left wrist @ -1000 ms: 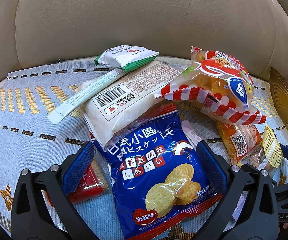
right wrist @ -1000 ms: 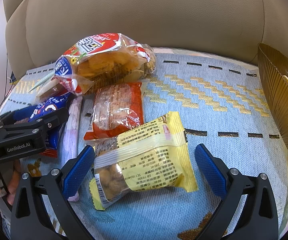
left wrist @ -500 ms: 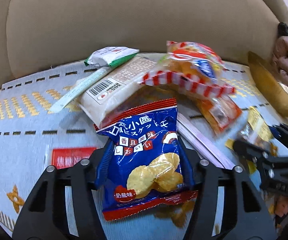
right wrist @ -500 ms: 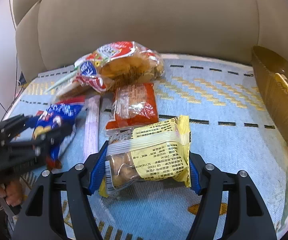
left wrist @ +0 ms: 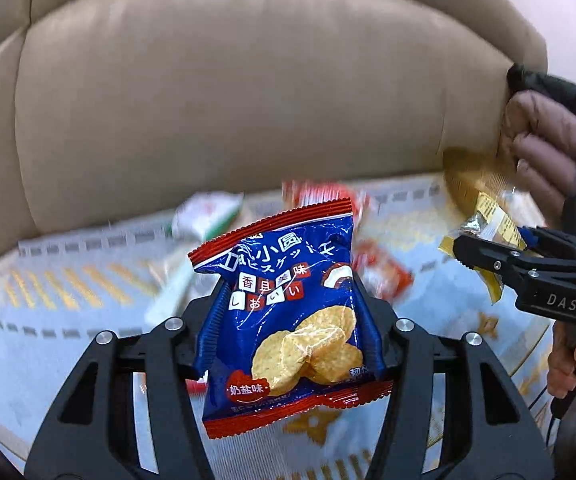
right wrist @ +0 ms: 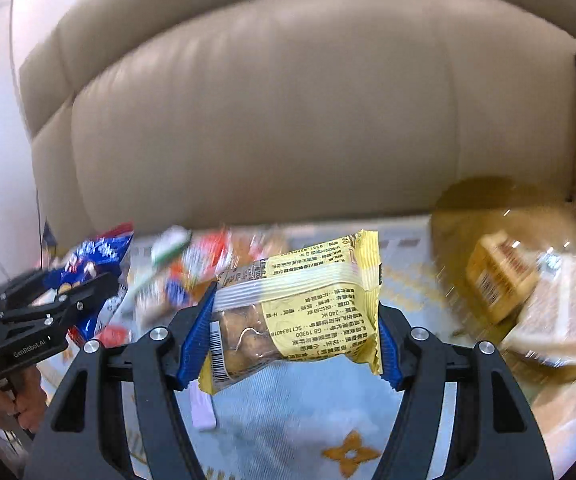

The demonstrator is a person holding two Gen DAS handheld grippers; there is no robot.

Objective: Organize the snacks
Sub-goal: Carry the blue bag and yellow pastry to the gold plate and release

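My left gripper (left wrist: 288,316) is shut on a blue biscuit packet (left wrist: 283,312) with red edges, held up above the blue patterned cloth (left wrist: 47,340). My right gripper (right wrist: 294,316) is shut on a yellow cake packet (right wrist: 300,308), also lifted off the cloth. From the left wrist the right gripper (left wrist: 488,248) shows at the right edge with its yellow cake packet (left wrist: 492,216). From the right wrist the left gripper (right wrist: 87,280) shows at far left with the blue biscuit packet (right wrist: 91,256). A gold bowl (right wrist: 460,216) at the right holds a yellow box (right wrist: 500,276) and a white pack (right wrist: 556,320).
The remaining snack pile (right wrist: 191,268) lies blurred on the cloth between the grippers, with a green-and-white packet (left wrist: 207,216) at the back. A beige sofa back (left wrist: 227,100) rises behind. A puffy brown sleeve (left wrist: 544,136) is at the right, beside the gold bowl (left wrist: 472,180).
Both grippers went from open around their packets to shut on them, then lifted them off the cloth. The views have swung rightward toward the gold bowl.
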